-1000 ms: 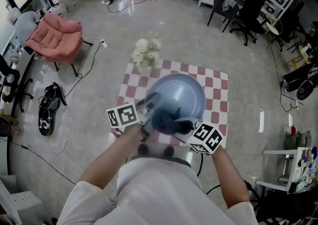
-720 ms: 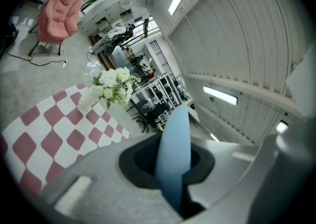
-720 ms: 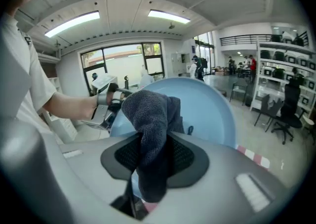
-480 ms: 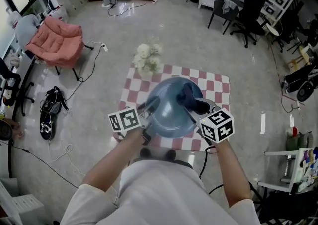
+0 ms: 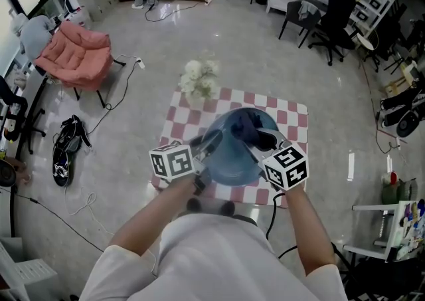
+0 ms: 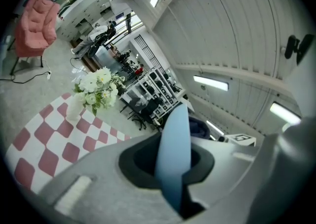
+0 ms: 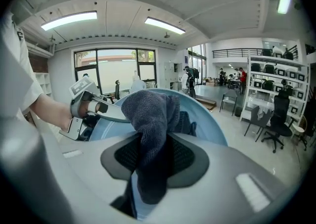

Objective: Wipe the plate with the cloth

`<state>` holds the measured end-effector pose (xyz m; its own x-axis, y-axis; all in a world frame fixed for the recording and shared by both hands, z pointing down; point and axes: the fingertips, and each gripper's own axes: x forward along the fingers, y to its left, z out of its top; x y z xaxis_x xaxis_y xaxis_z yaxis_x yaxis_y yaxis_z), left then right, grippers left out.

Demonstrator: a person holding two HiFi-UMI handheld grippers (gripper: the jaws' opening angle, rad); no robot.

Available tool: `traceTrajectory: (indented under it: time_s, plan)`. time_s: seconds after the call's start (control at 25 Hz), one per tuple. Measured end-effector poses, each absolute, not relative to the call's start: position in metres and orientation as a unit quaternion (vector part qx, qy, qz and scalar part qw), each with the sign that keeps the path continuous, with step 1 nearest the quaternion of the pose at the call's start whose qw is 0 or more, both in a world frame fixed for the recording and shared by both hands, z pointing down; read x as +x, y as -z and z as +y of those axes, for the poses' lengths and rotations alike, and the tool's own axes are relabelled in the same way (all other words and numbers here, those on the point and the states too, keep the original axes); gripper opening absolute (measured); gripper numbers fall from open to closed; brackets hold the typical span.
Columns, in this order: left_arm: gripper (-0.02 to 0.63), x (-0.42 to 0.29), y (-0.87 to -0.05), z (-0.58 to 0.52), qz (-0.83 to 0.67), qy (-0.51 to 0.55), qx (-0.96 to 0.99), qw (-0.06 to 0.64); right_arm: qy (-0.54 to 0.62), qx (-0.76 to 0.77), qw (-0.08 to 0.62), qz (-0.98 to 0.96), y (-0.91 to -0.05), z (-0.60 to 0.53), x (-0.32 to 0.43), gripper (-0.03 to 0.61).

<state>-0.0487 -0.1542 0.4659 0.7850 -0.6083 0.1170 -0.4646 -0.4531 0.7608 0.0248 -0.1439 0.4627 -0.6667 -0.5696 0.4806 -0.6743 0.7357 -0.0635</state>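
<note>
A light blue plate [image 5: 232,153] is held tilted above the checkered table [image 5: 292,117]. My left gripper [image 5: 207,143] is shut on the plate's left rim; in the left gripper view the rim [image 6: 174,154] stands edge-on between the jaws. My right gripper [image 5: 260,139] is shut on a dark blue cloth [image 5: 249,125], which presses on the upper right of the plate's face. In the right gripper view the cloth [image 7: 153,124] hangs between the jaws against the plate [image 7: 207,119], with the left gripper [image 7: 81,112] at the plate's far rim.
A vase of white flowers [image 5: 197,79] stands at the table's far left corner. Around the table are a pink armchair [image 5: 73,50], black shoes [image 5: 66,143], office chairs [image 5: 325,10] and shelving [image 5: 398,226].
My right gripper has carried the cloth from the plate's near edge up to its upper right part. The plate now tilts more steeply and looks smaller. The left gripper has shifted slightly right.
</note>
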Motion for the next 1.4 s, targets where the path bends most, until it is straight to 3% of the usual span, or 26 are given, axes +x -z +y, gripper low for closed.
traceTrajectory:
  time_s: [0.44,1.04,1.4]
  plan:
    - [0.037,-0.044,-0.460,-0.157,-0.313,0.100,0.844,0.424,-0.141,0.263,0.203,-0.933,-0.463,-0.116,-0.015,0.127]
    - [0.037,-0.043,-0.462,-0.145,-0.317,0.118,0.838,0.428,-0.260,0.172,0.153,-0.938,-0.478,-0.069,-0.040,0.124]
    - [0.037,-0.036,-0.460,-0.135,-0.309,0.109,0.848,0.417,-0.281,0.122,0.163,-0.938,-0.488,-0.042,-0.052,0.126]
